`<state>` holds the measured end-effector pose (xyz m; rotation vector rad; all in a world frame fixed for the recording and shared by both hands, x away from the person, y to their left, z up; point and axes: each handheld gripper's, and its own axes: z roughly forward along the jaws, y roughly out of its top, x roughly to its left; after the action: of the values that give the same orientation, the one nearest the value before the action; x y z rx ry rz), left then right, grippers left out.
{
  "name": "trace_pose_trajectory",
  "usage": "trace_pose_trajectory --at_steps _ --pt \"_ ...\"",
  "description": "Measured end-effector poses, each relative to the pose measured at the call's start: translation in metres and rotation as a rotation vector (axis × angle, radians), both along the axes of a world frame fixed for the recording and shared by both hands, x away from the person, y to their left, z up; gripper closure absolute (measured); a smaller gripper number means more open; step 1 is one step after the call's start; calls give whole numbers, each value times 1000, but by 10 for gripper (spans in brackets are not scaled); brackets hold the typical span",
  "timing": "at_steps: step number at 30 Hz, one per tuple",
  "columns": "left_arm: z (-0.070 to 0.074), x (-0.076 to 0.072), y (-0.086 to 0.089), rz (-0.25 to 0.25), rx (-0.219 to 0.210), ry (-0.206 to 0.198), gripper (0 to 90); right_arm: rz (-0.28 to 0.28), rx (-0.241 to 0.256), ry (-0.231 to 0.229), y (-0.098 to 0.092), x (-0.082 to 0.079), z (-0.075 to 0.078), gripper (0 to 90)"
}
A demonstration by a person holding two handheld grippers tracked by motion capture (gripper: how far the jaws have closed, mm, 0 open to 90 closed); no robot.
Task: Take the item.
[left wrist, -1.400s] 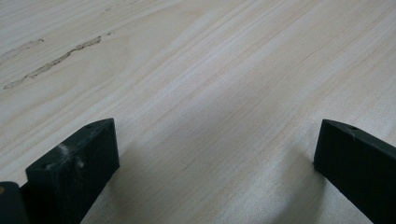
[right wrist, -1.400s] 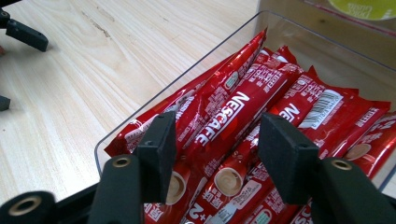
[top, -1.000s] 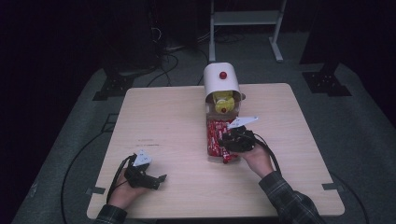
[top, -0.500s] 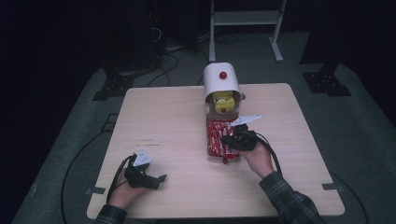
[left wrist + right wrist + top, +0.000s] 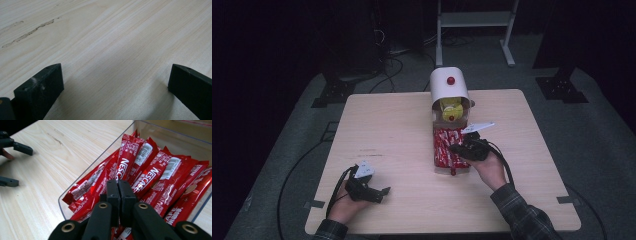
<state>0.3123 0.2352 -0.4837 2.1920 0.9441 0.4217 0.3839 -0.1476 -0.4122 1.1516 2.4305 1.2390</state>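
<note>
Glossy red foil sachets (image 5: 150, 177) in a clear plastic bin (image 5: 172, 135) — matt pale wood table (image 5: 387, 120).

Plaid flannel sleeves, both black grippers w/ trailing black cables, right gripper (image 5: 117, 185) brass-coloured pivot pins lower frame, left gripper (image 5: 116, 82) jaws scuffed, square-tipped

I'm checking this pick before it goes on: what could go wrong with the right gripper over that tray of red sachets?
1. The right gripper has its jaws pressed together above the red sachets; whether it grips one can't be told, so it may lift off empty.
2. The sachets lie overlapped in the clear tray, so a neighbour could be dragged out.
3. The left gripper rests open far away, so nothing steadies the tray if it slides.
</note>
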Motion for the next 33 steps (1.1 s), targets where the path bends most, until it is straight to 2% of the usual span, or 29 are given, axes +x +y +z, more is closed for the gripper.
trace_pose_trajectory --at_steps 8,33 --pt "0 0 0 2 -4 0 0 -7 23 -34 -6 -4 9 877" --pt "0 0 0 3 -6 2 0 -35 30 -64 -29 -9 21 879"
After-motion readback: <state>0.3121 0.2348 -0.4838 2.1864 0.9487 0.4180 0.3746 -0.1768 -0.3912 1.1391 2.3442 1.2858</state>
